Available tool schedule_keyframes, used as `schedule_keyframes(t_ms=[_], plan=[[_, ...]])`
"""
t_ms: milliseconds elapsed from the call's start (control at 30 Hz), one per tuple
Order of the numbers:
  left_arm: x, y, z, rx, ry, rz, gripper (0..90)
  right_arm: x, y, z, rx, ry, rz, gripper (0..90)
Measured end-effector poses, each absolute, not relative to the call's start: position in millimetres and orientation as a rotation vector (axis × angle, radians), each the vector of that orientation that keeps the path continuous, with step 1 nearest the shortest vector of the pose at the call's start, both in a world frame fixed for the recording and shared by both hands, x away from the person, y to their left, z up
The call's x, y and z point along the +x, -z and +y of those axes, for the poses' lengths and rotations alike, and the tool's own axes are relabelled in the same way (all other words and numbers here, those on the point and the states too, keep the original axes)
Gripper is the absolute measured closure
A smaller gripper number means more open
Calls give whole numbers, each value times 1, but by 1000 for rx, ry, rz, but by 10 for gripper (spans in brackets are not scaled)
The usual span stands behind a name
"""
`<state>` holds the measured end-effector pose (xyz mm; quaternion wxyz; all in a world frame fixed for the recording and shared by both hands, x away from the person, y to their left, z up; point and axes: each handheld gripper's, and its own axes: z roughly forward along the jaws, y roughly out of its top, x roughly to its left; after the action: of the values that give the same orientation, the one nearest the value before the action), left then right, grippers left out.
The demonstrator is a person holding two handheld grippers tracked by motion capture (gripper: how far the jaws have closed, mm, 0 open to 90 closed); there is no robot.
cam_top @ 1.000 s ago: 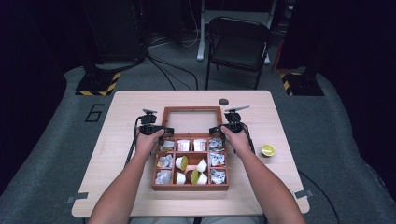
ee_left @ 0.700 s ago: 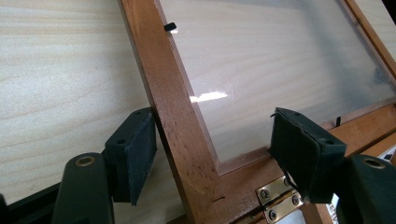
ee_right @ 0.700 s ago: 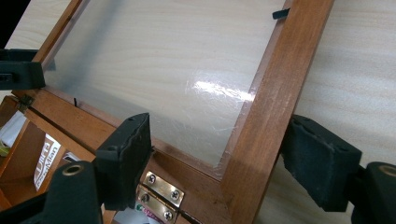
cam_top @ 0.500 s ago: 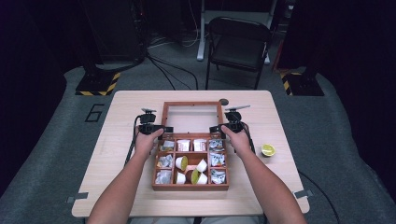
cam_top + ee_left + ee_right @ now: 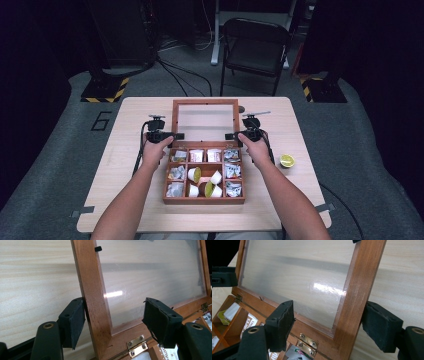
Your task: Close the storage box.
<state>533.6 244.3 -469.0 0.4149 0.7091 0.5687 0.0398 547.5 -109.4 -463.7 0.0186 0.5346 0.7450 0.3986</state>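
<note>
Left gripper [image 5: 176,136]: jaws just closing, one pad touching the lid [image 5: 204,119] frame's left rail, the other clear. Wooden box [image 5: 204,200]: table [image 5: 125,150] centre, lid raised. Right gripper [image 5: 231,135]: jaws just closing, straddling the right rail, one pad touching.

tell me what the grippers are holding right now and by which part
Nothing is clamped yet. Each gripper straddles a side rail of the open lid: left gripper, right gripper. One pad of each touches its rail; the jaws have been closing.
</note>
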Motion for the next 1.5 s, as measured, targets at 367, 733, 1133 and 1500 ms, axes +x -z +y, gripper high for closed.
schedule_keyframes(t_ms=[367,733,1133,1500], plan=[[526,459,247,1769,-111,1390,342,540,453,-111,1628,-1274,2300,274],[514,449,250,1774,-141,1316,342,527,442,-113,1566,-1315,2284,275],[501,431,250,1748,-177,1229,347,507,426,-114,1487,-1363,2235,302],[475,425,252,1769,-211,1132,318,487,415,-116,1413,-1387,2253,332]])
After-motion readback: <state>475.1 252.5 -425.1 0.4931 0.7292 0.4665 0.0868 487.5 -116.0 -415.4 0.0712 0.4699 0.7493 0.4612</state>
